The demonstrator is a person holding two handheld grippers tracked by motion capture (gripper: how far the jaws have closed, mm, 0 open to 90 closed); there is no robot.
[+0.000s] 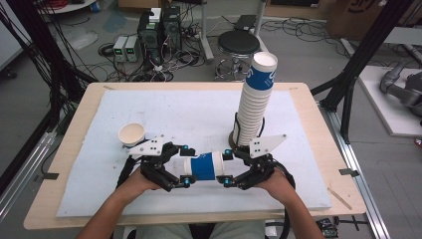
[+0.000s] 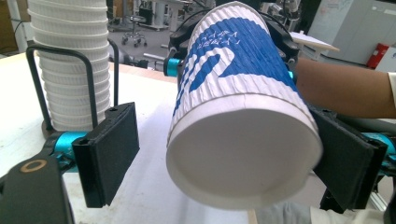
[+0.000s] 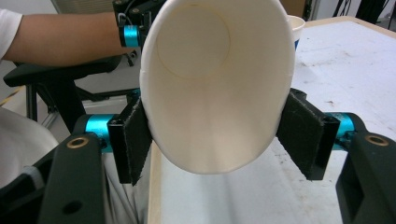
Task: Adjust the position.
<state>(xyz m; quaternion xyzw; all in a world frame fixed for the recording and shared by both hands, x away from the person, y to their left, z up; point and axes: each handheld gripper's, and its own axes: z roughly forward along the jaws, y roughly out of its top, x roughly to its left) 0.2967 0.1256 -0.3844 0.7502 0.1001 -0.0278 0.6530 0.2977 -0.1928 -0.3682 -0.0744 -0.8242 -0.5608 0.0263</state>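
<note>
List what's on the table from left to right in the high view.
Single white cup → left tool → blue and white cup held sideways → right tool → tall cup stack.

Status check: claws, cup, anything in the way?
Right claw shut on blue-and-white ribbed paper cup, held sideways. Left claw open around its base. Tall cup stack close behind.
</note>
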